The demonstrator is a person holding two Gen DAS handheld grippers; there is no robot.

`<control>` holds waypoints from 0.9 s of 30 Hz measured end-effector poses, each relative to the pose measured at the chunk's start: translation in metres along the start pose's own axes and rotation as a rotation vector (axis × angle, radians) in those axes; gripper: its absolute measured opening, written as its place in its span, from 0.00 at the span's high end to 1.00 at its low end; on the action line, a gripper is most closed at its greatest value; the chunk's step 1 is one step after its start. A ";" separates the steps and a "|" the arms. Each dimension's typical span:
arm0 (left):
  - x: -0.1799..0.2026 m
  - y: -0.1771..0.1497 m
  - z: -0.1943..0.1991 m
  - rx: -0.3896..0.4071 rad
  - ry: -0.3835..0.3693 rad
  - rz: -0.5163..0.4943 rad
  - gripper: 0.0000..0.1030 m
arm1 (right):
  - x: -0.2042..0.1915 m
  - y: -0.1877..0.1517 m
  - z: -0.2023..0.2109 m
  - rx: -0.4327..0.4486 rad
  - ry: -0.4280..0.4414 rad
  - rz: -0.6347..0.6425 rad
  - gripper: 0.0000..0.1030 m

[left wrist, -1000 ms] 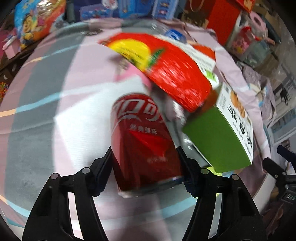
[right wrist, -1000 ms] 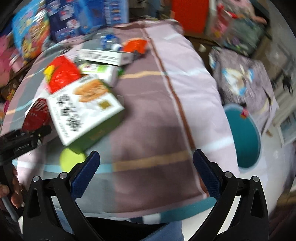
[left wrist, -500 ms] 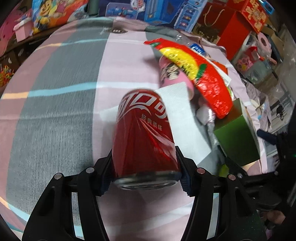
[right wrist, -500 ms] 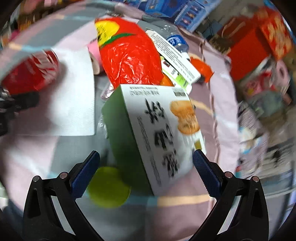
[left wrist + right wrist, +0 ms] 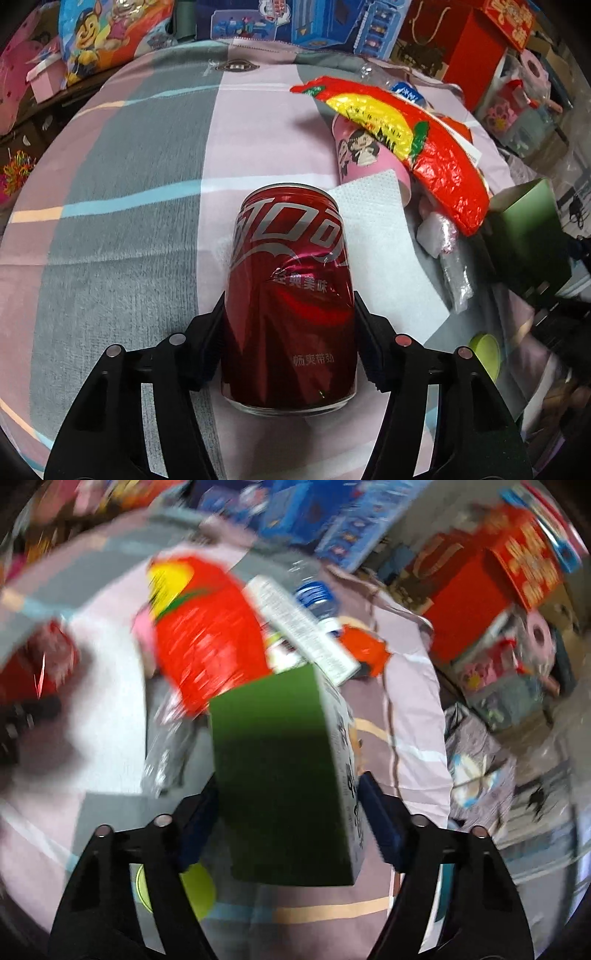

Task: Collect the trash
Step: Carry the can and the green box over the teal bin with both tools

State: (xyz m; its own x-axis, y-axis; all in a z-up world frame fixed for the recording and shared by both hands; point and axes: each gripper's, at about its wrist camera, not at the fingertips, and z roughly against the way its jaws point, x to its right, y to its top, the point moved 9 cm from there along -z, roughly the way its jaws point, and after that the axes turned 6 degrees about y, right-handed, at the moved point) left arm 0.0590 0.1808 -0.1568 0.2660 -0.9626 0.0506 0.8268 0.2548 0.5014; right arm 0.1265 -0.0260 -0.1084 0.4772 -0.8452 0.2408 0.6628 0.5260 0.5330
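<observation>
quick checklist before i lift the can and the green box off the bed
1. Left hand-held gripper clamped on the red can, both pads against its sides: ok.
2. Can free of the white napkin beneath it: cannot tell.
3. Right hand-held gripper jaws closing around the green box, box between the pads: ok; firm grip: cannot tell, the picture is blurred.
4. Box clear of the red snack bag behind it: cannot tell, they overlap in view.
5. Green lid near the box not caught by the right fingers: ok, it lies apart on the blanket.
</observation>
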 end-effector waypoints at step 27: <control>0.236 0.030 0.050 0.030 -0.290 -0.381 0.39 | 0.197 -0.076 0.045 0.132 0.348 -0.731 0.39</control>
State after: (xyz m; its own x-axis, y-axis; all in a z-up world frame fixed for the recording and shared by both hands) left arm 0.1218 -0.0433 -0.0871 -0.2062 -0.9739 0.0947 0.8227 -0.1202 0.5557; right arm 0.1439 -0.2366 -0.0654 0.1171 -0.8811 -0.4582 0.8127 -0.1801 0.5541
